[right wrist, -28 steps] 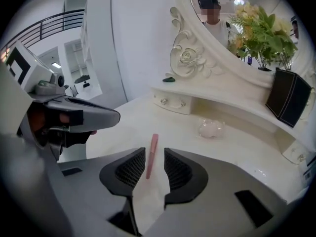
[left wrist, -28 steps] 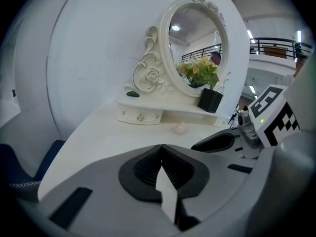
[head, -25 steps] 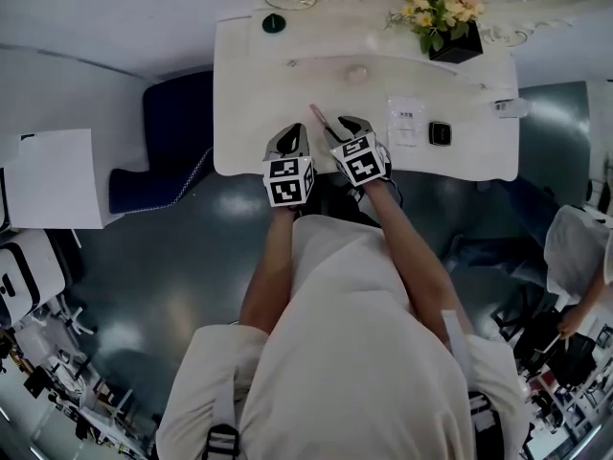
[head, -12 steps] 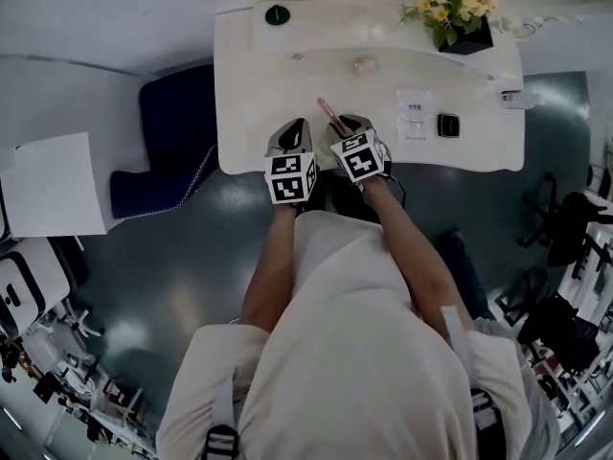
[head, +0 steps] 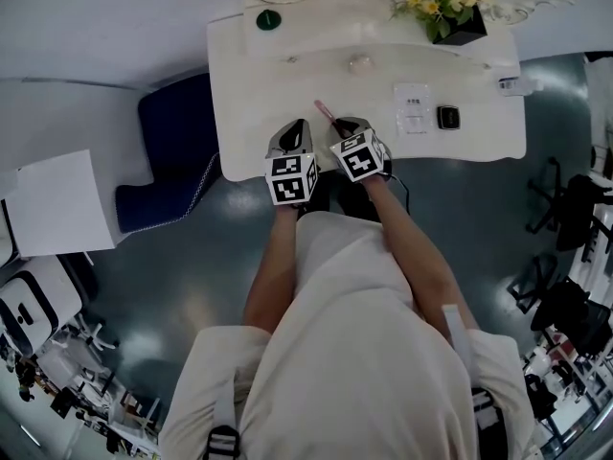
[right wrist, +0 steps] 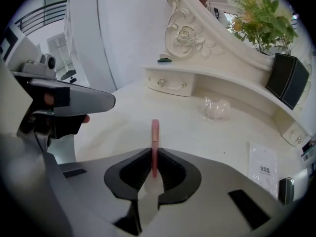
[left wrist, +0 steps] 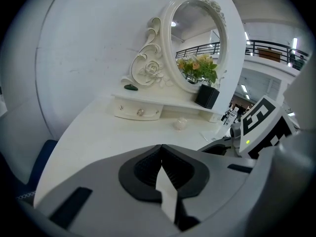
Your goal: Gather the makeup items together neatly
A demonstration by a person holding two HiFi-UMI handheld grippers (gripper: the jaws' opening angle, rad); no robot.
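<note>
Surroundings: clear plastic lump (right wrist: 216, 107), flat white sachet (right wrist: 263, 168) ahead on white table (right wrist: 123, 112).
Right gripper (right wrist: 154, 152): jaws just closing, pinching slim pink tube (right wrist: 155, 132).
Left gripper (left wrist: 161, 149): pressed together.

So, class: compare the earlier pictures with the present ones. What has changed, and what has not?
The right gripper has just been closing its fingers and now pinches the pink tube. The left gripper stays shut and empty; the sachet and black case lie where they were.
</note>
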